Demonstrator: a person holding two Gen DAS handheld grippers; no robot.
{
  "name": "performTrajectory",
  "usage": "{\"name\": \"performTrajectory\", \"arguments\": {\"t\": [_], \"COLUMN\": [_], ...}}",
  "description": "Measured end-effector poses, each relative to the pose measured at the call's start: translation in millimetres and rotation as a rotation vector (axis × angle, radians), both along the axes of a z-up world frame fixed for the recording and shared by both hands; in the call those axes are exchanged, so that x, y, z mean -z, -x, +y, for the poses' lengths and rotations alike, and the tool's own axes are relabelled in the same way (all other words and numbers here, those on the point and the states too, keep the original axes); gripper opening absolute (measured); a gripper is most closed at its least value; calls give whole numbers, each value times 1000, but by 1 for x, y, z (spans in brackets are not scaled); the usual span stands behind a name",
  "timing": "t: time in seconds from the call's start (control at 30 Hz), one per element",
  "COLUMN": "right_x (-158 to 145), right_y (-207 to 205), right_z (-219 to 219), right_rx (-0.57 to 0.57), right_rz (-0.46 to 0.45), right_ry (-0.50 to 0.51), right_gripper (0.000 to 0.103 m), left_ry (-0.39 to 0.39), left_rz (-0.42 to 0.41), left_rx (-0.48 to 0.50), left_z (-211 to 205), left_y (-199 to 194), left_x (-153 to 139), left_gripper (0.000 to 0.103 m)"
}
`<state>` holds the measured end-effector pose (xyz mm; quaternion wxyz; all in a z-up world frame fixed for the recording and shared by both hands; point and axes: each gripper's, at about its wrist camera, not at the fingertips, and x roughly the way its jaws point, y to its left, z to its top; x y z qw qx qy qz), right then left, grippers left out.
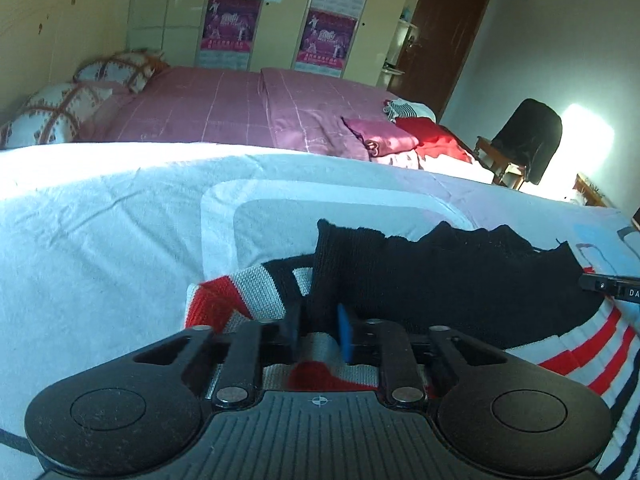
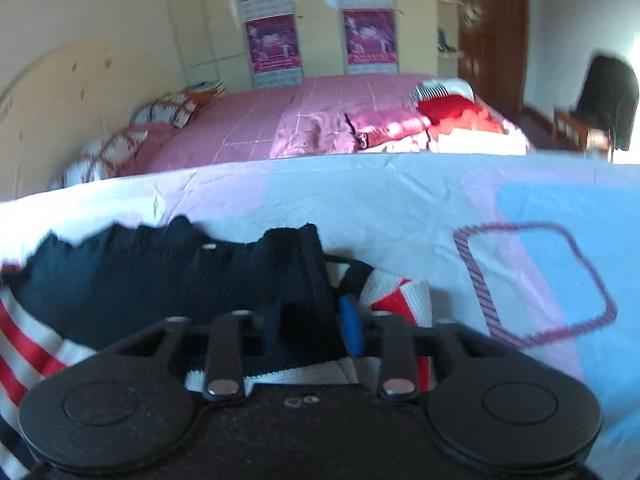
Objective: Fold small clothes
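Note:
A small knitted sweater (image 1: 460, 280), black with red, white and navy stripes, lies on the pale bed sheet (image 1: 100, 220). My left gripper (image 1: 319, 322) is shut on the sweater's black hem at its left corner. My right gripper (image 2: 310, 320) is shut on the same black hem (image 2: 160, 280) at its right corner. The black edge is lifted and bunched between the two grippers, over the striped part (image 2: 400, 296). The right gripper's tip shows at the right edge of the left wrist view (image 1: 612, 286).
A second bed with a pink cover (image 1: 224, 112) stands behind, with patterned pillows (image 1: 60, 112) and a pile of red and pink clothes (image 1: 420, 136). A chair with a dark garment (image 1: 528, 140) stands at the right. A wardrobe with posters (image 1: 280, 12) lines the back wall.

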<state>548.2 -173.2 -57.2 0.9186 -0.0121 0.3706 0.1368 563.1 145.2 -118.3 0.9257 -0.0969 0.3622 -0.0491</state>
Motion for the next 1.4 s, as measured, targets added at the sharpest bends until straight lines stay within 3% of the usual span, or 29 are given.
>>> {"name": "performTrajectory", "arguments": {"t": [0.27, 0.33, 0.4, 0.53, 0.63, 0.7, 0.77, 0.83, 0.9, 1.03, 1.17, 1.23, 1.27, 1.33, 1.4], "right_x": [-28, -20, 3, 13, 11, 1, -16, -26, -29, -21, -11, -4, 1, 1, -1], "right_y": [12, 5, -5, -6, -6, 2, 22, 35, 42, 39, 28, 27, 28, 34, 34], "right_z": [-15, -16, -14, -17, -27, -35, -36, -24, 2, 70, 111, 122, 125, 117, 94], "right_rx": [85, 99, 113, 129, 144, 169, 160, 79, -18, -113, -104, -138, -145, -158, -80], "right_rz": [-175, -155, -74, -77, -53, -62, -152, -150, -136, -86, -62, -39, -35, -48, -67], "right_ry": [-52, -40, 15, 10, -54, -97, -88, -103, -100, -6, 32, 36, 76, 82, 127], "right_gripper": [5, 5, 5, 5, 14, 20, 24, 24, 23, 23, 24, 25, 25, 25, 26], "left_ry": [58, 30, -2, -43, -19, 39, 42, 39, 53, -39, -8, -55, -77, -16, -92], "left_rz": [-196, -156, -72, -57, -54, -72, -124, -151, -152, -158, -102, -55, -32, -39, -48], "left_rx": [-111, -114, -114, -120, -137, -196, -220, -186, -85, 75, 96, 105, 91, 74, 41], "left_z": [13, 11, 7, 1, 7, 20, 28, 20, -4, -75, -116, -128, -129, -112, -99], "left_y": [19, 12, -2, -5, -3, 7, 22, 30, 31, 22, 8, 0, -2, 3, 11], "left_x": [-16, -10, 8, 10, 7, 1, -14, -28, -35, -36, -19, -8, -1, 2, 1], "left_gripper": [7, 7, 7, 8, 18, 37, 37, 37, 37, 37, 38, 50, 53, 53, 53]}}
